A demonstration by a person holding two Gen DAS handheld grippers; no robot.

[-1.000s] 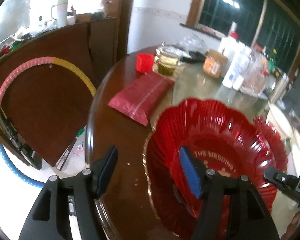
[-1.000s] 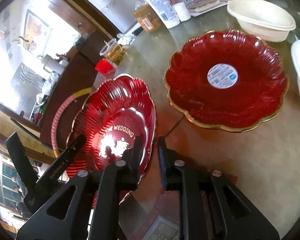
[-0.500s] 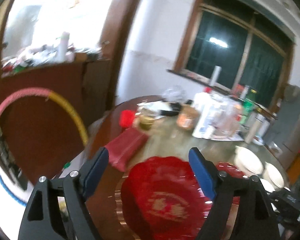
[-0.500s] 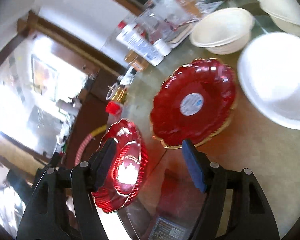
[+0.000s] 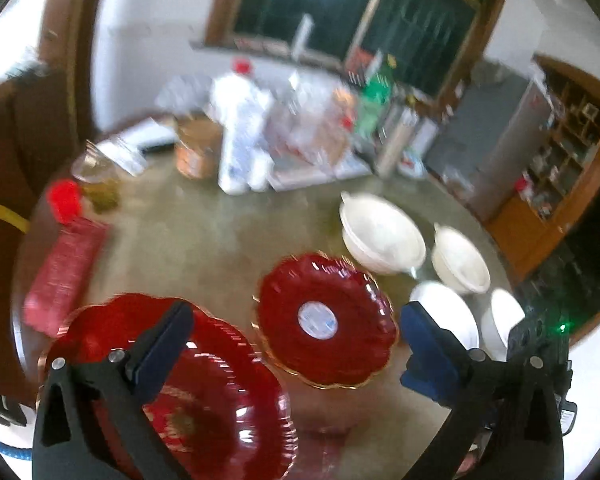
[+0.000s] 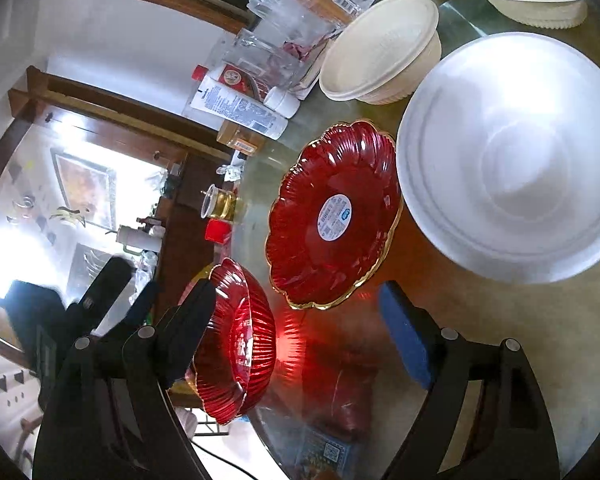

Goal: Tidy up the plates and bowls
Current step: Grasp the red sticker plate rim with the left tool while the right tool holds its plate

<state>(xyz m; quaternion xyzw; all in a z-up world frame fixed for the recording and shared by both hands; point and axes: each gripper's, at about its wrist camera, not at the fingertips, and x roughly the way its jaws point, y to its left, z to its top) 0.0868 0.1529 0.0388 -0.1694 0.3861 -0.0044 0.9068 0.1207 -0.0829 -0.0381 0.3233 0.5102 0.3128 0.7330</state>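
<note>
A red scalloped plate with gold lettering point(image 5: 228, 400) lies on the glass-topped table point(image 5: 204, 248) near its edge, also seen in the right wrist view point(image 6: 240, 344). My left gripper point(image 5: 296, 312) hangs above the table, its jaws opening with nothing pressed between them. Beyond it sits a second red plate with a round sticker point(image 5: 348, 348). My right gripper point(image 6: 296, 294) is opening too, its left finger in front of the lettered plate's rim and apart from it. The sticker plate point(image 6: 340, 176) lies just ahead. Cream bowls point(image 5: 382, 236) point(image 5: 460, 258) and white plates point(image 5: 444, 312) stand to the right.
Bottles, jars and plastic bags point(image 5: 240, 136) crowd the table's far side. A red packet point(image 5: 64, 264) and red cup point(image 5: 64, 196) lie at the left. A large white plate point(image 6: 508, 160) and cream bowls point(image 6: 380, 48) sit right of the sticker plate. A wooden cabinet point(image 5: 560, 184) stands beyond.
Both grippers have let go of the lettered plate, widened their jaws and pulled back. The left view has risen and swung right, bringing the sticker plate and the white dishes into sight.
</note>
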